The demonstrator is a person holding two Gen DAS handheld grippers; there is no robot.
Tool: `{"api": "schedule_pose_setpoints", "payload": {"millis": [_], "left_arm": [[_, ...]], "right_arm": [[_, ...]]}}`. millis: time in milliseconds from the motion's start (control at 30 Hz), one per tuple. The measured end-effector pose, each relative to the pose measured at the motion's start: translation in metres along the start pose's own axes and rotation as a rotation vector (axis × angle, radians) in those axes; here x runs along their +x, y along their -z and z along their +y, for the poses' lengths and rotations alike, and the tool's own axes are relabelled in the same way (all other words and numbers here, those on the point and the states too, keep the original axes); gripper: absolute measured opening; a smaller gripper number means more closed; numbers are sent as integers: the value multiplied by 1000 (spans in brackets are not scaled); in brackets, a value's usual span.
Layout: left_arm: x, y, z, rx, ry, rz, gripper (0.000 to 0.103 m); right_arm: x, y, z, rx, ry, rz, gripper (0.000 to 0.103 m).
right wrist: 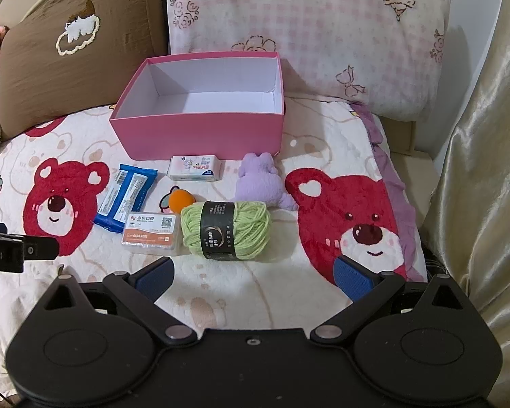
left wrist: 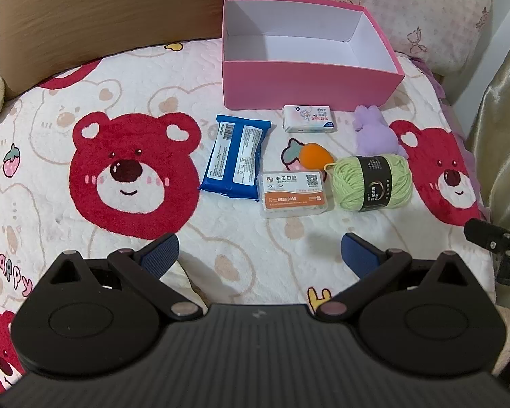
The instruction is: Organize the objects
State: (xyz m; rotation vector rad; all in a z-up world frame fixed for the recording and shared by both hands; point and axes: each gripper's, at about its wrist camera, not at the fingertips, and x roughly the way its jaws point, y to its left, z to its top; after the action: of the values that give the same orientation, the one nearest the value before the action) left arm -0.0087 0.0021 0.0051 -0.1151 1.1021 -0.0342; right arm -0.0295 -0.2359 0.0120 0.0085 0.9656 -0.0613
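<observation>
Bedding printed with red bears (left wrist: 132, 173) carries an open pink cardboard box (left wrist: 309, 83) at 12 o'clock, its white interior holding nothing. In front of the box lie a blue wipes packet (left wrist: 234, 159), white tissue pack (left wrist: 308, 119), orange ball (left wrist: 314, 156), orange-labelled plastic case (left wrist: 295, 193), green yarn skein (right wrist: 226, 229) and purple plush toy (right wrist: 261, 183). No item is stowed yet; the left hand-held gripper (left wrist: 260, 251) and right hand-held gripper (right wrist: 255, 277) both hover with jaws apart, holding nothing, so the next move likely calls for closing on one item, probably the yarn.

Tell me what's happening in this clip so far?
Nothing has been picked up yet. Both grippers, left and right, hover open and empty over the bed. The pink box is empty. In front of it lie the wipes, tissue pack, orange ball, floss case, green yarn and purple plush.
</observation>
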Motion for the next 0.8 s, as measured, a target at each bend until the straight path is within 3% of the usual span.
{"api": "schedule_pose_setpoints", "payload": {"millis": [333, 433, 600, 700, 800], "left_arm": [[-18, 1, -4, 3, 52, -42, 103], [-20, -3, -12, 30, 57, -60, 101], [-13, -9, -27, 54, 46, -121, 103], [2, -12, -34, 57, 5, -138, 103], [19, -16, -43, 105, 19, -133, 103]], "right_arm": [[-12, 0, -3, -17, -34, -40, 101], [-20, 2, -9, -45, -30, -116, 101], [-14, 14, -24, -138, -47, -316, 101], [9, 7, -33, -140, -68, -283, 101], [29, 7, -32, -179, -86, -258, 101]]}}
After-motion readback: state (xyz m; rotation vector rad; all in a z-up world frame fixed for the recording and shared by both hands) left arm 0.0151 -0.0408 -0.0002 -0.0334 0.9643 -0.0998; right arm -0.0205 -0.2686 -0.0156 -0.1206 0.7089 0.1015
